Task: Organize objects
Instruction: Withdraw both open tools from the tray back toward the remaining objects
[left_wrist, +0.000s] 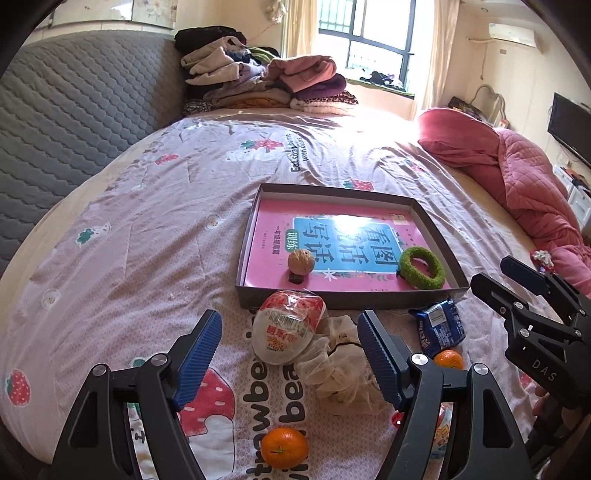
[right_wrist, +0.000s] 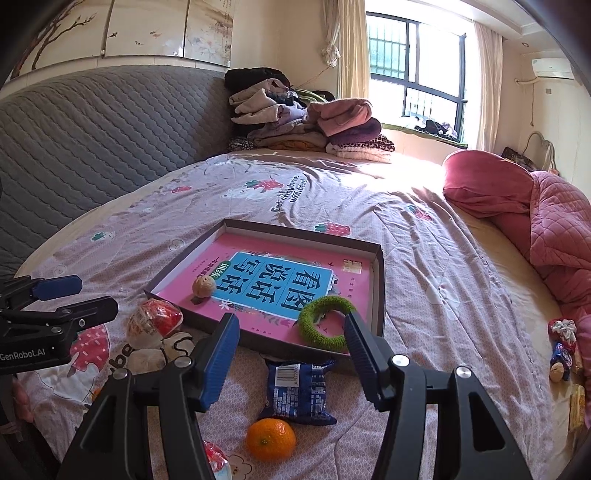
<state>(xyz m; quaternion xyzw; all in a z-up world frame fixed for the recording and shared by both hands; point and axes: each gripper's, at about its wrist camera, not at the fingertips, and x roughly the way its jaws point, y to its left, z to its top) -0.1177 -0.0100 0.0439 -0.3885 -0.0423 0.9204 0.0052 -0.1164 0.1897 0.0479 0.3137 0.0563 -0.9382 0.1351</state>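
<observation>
A shallow cardboard box (left_wrist: 439, 236) (right_wrist: 378, 291) lies on the bed with a pink book inside. A walnut (left_wrist: 301, 261) (right_wrist: 204, 286) and a green ring (left_wrist: 421, 267) (right_wrist: 327, 326) rest on the book. In front of the box lie a red-and-white wrapped snack (left_wrist: 286, 326) (right_wrist: 153, 323), a cream scrunchie (left_wrist: 340, 365) (right_wrist: 162, 352), a blue packet (left_wrist: 439, 326) (right_wrist: 299, 391) and two tangerines (left_wrist: 284, 446) (left_wrist: 447, 359) (right_wrist: 270, 439). My left gripper (left_wrist: 290, 350) is open above the snack and scrunchie. My right gripper (right_wrist: 291, 354) is open above the blue packet.
Folded clothes (left_wrist: 266, 79) are piled at the far side by the window. A pink quilt (left_wrist: 517, 173) lies on the right. A grey padded headboard (left_wrist: 74, 110) runs along the left. More small wrapped items (right_wrist: 561, 350) lie at the right bed edge.
</observation>
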